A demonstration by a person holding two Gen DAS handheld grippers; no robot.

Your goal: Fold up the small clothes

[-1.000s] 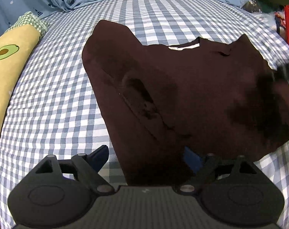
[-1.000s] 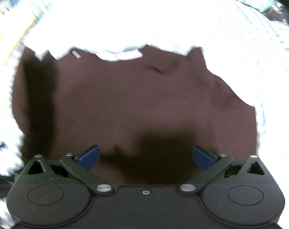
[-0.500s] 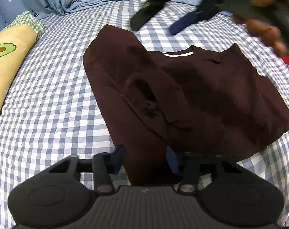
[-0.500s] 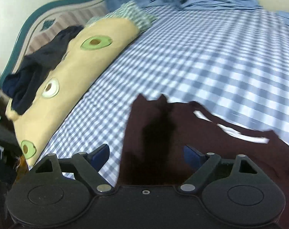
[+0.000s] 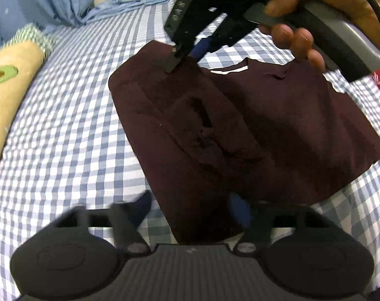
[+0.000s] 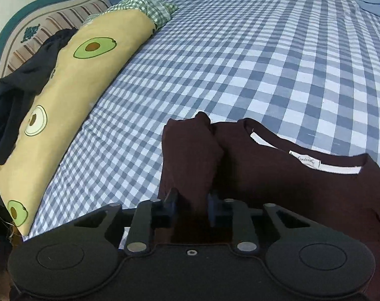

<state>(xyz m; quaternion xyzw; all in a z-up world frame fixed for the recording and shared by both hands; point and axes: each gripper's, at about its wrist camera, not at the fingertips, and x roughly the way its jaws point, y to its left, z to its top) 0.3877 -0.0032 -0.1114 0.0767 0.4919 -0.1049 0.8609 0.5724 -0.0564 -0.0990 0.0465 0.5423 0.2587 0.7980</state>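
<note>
The right gripper (image 6: 190,207) has its blue fingers (image 6: 170,200) closing on a bunched bit of the dark brown T-shirt (image 6: 277,180). The cloth stands up between them, low in the middle of the right wrist view, and they look like they are pinching it. It seems to be the folded-in sleeve end, next to the neck hole with its white label (image 6: 306,162).

The left gripper (image 5: 190,207) is at the bottom edge of the shirt (image 5: 252,130), low in the left wrist view. Its fingers (image 5: 142,205) are opening and stand apart on each side of the hem, not squeezing it. In the upper right of that view a hand (image 5: 313,20) holds the other gripper down on the far corner of the shirt.

The shirt lies flat on the bed (image 6: 240,57), which has a blue and white checked sheet. A yellow avocado pillow (image 6: 64,82) lies along the left side.

I think this is the side fold, with one long edge of the shirt to be turned over. Next, the left fingers need to close on the hem. Then both hands should lift together and carry that edge across the shirt, keeping it straight.
</note>
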